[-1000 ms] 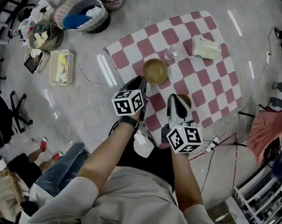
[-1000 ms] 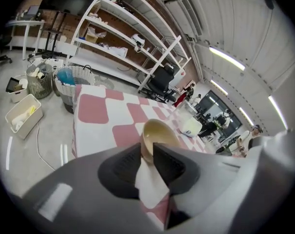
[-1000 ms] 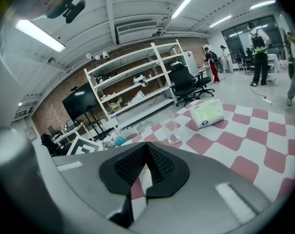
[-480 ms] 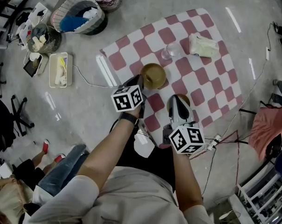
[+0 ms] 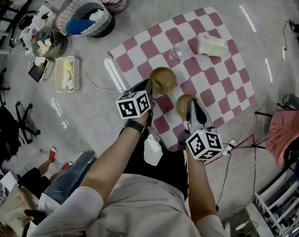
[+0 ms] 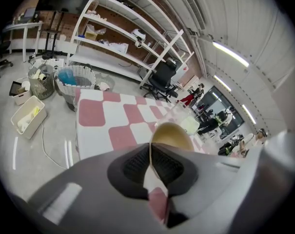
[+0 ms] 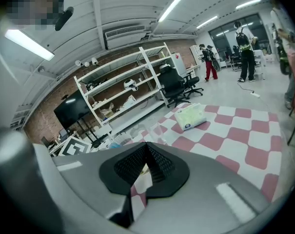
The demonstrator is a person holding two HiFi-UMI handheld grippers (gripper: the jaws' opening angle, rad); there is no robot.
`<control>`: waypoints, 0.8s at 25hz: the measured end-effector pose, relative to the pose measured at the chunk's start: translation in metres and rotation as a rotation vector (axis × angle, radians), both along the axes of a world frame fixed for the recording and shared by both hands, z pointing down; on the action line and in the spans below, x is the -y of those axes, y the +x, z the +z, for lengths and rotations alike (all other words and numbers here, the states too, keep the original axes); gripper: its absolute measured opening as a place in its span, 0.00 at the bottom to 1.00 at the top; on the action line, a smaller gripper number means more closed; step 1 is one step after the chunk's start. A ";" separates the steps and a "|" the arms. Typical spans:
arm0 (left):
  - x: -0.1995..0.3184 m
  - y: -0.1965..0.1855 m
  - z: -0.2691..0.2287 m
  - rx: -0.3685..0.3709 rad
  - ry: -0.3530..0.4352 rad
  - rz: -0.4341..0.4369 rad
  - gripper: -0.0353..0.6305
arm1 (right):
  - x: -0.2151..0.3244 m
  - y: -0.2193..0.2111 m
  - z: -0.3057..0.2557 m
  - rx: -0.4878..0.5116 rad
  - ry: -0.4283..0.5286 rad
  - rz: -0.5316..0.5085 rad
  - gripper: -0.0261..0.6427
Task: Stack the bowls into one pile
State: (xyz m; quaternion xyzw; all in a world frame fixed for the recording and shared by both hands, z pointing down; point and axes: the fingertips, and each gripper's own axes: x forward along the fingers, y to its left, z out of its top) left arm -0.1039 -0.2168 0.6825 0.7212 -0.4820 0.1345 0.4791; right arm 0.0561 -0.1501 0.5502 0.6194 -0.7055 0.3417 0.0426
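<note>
Head view: two bowls; left gripper clamps far bowl, right gripper clamps near bowl.

The left tool has its jaws pinched on the near rim of a tan bowl; a red-and-white checked cloth covers the floor, with baskets and shelves behind

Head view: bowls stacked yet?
No: the far bowl and the near bowl sit side by side, apart, on the checked cloth.
</note>
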 end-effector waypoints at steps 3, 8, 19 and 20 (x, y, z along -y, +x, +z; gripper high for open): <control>-0.008 0.009 -0.017 -0.009 0.011 0.024 0.07 | -0.005 0.010 -0.011 0.002 0.005 0.020 0.05; -0.024 0.030 -0.043 -0.042 0.020 0.071 0.07 | -0.015 0.023 -0.025 0.002 0.014 0.045 0.05; -0.074 0.098 -0.049 -0.066 -0.002 0.222 0.08 | -0.038 0.059 -0.029 0.008 0.019 0.104 0.05; -0.077 0.102 -0.047 -0.065 -0.006 0.231 0.08 | -0.040 0.061 -0.028 0.009 0.017 0.108 0.05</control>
